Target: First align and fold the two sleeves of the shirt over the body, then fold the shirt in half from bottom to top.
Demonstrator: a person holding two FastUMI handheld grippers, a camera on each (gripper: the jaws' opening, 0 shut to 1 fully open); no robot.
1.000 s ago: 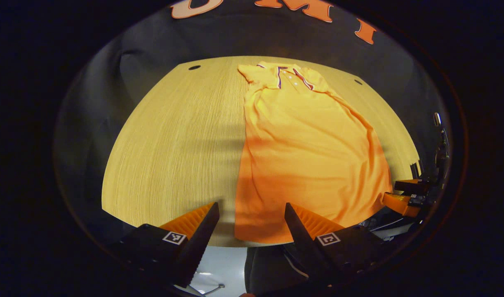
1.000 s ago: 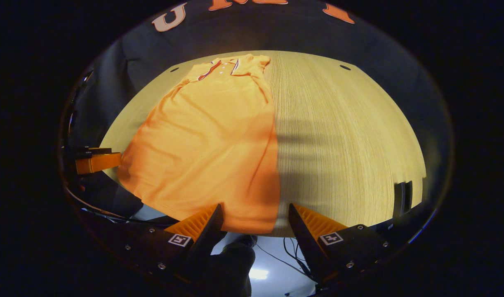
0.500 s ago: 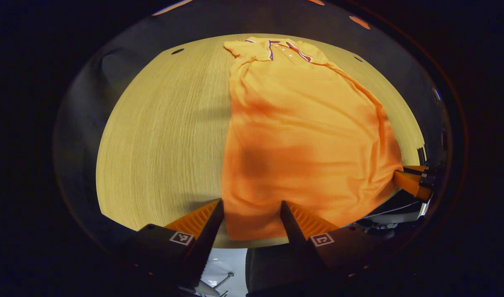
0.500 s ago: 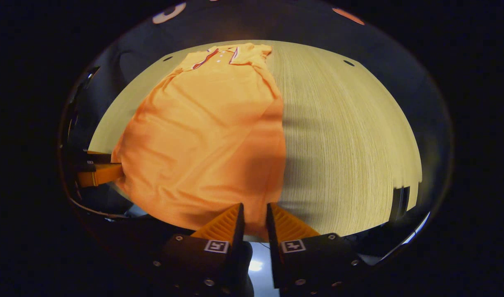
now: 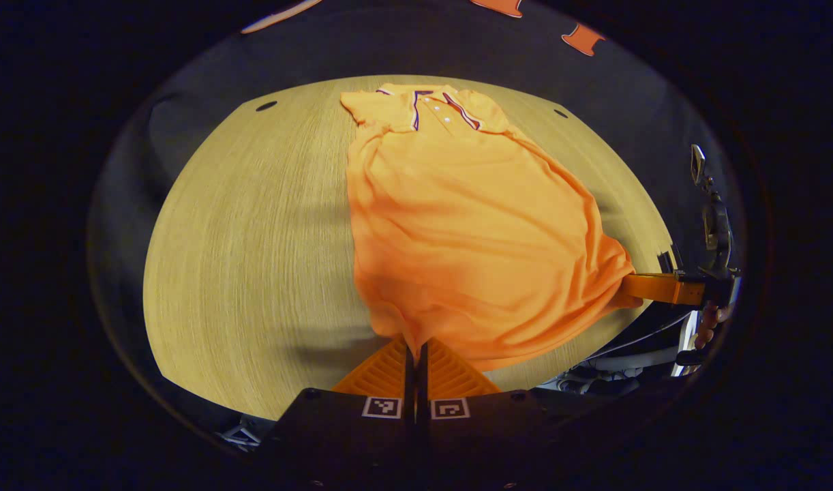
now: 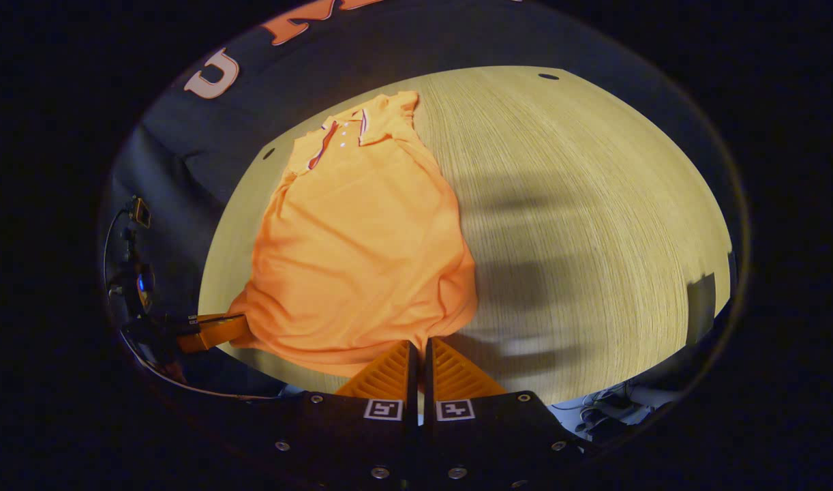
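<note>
An orange polo shirt [image 5: 471, 218] lies on the wooden table [image 5: 253, 225], collar at the far end, both sleeves folded over the body. My left gripper [image 5: 414, 346] is shut on the shirt's bottom hem at one corner, and the cloth there is lifted and bunched. In the right gripper view the same shirt [image 6: 362, 245] spreads ahead, and my right gripper [image 6: 420, 344] is shut on the hem's other corner. The right gripper [image 5: 645, 286] also shows at the right of the left gripper view, the left gripper [image 6: 215, 329] at the left of the right gripper view.
The table has small dark holes [image 5: 266, 106] near its far corners. Bare wood lies left of the shirt in the left gripper view and right of it [image 6: 594, 204] in the right gripper view. A hand [image 5: 709, 327] holds the right gripper. Cables [image 6: 604, 406] lie below the near edge.
Both grippers went from open to shut on the bottom hem, the right one first. The hem has since risen off the table and bunched toward the collar.
</note>
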